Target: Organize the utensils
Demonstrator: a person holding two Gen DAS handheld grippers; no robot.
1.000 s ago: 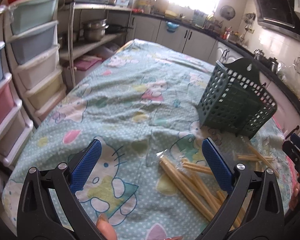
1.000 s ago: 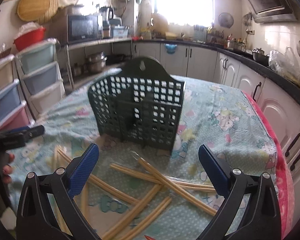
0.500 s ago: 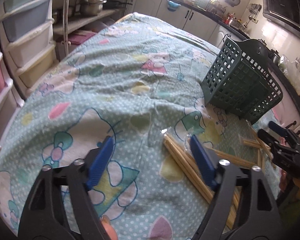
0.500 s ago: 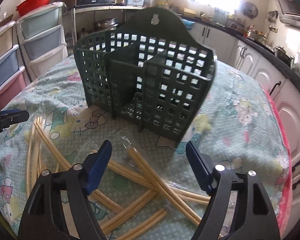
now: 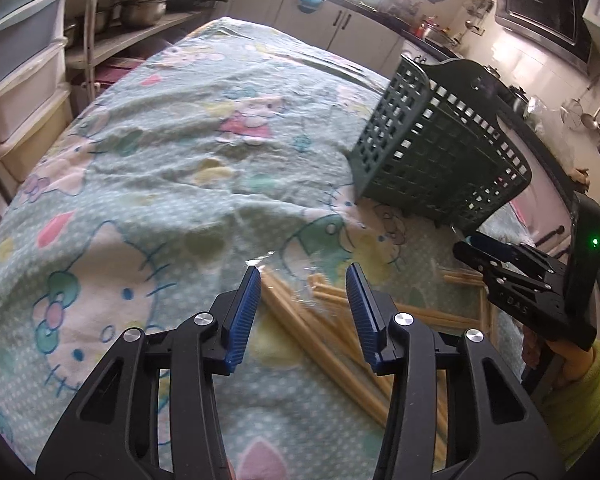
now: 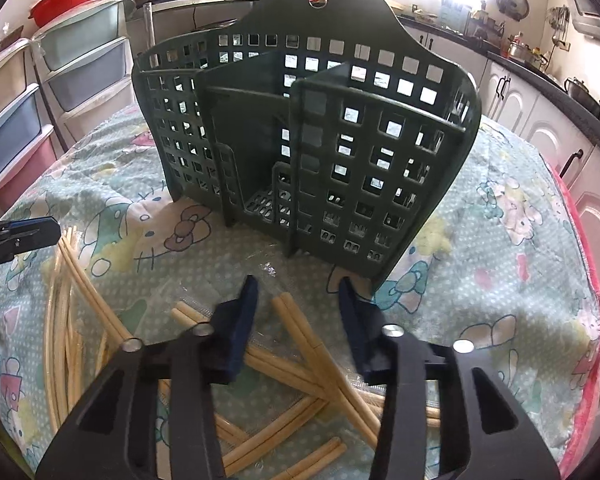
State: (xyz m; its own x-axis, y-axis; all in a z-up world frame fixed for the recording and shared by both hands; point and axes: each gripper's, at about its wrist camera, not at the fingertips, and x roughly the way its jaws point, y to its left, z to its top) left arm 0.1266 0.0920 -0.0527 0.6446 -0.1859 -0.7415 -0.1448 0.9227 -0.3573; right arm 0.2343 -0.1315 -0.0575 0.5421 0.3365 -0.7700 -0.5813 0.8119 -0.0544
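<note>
Several pale bamboo chopsticks [image 5: 300, 320] in clear wrappers lie scattered on the cartoon tablecloth [image 5: 148, 168]. My left gripper [image 5: 304, 276] hangs over their far ends; its jaws are closing, a few sticks lie between them, and the pads are not pressing on any. My right gripper [image 6: 299, 286] tilts down over a chopstick pair [image 6: 296, 328]; its jaws are closing too, and the pair lies between them untouched. The dark green slotted utensil holder [image 6: 308, 140] stands upright just beyond, with its compartments bare. In the left wrist view the holder [image 5: 440, 152] stands at the right.
Stacked plastic drawers [image 6: 72, 64] stand off the table's left side. White kitchen cabinets [image 6: 540, 128] run along the back and right. More chopsticks [image 6: 64, 320] lie at the left of the cloth. A yellow sleeve [image 5: 576, 392] holds the right gripper's body [image 5: 528, 284].
Both grippers have tipped downward and come closer to the chopsticks, and both pairs of jaws have narrowed from wide apart. The holder fills more of the right wrist view.
</note>
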